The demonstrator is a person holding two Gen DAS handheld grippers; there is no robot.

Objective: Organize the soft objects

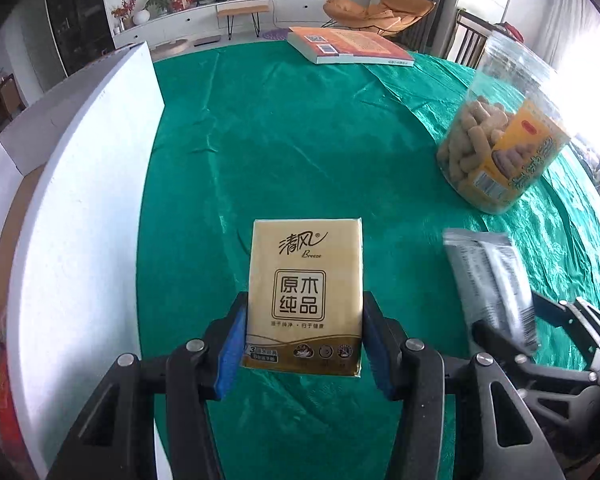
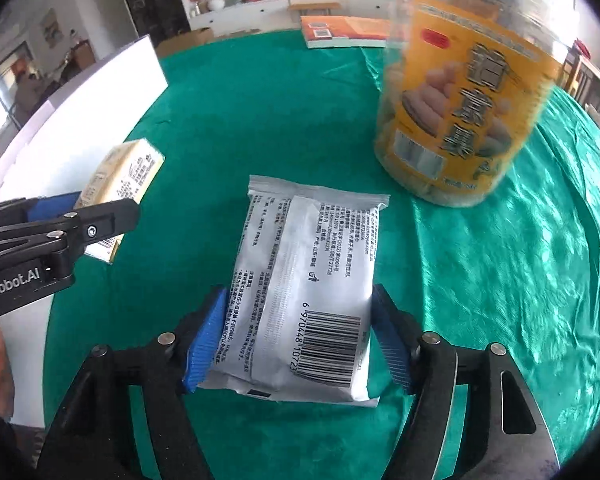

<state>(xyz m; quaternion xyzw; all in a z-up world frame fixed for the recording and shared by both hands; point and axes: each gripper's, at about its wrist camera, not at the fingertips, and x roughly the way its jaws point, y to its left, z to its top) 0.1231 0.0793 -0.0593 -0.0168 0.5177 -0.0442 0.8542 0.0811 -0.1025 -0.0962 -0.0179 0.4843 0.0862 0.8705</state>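
Note:
My left gripper [image 1: 304,338] is shut on a gold tissue pack [image 1: 305,288], its blue pads pressing both sides, held above the green tablecloth [image 1: 280,140]. My right gripper [image 2: 298,338] is shut on a silver wet-wipe packet [image 2: 304,280], barcode side up, also held above the cloth. In the right wrist view the tissue pack [image 2: 120,176] and left gripper's fingers [image 2: 80,220] show at the left. In the left wrist view the silver packet [image 1: 492,280] and the right gripper's fingers [image 1: 572,320] show at the right.
A white open box [image 1: 80,200] stands at the left edge of the table. A clear plastic jar of snacks [image 1: 504,128] with an orange label stands at the right, close to the silver packet. An orange book [image 1: 348,46] lies at the far edge.

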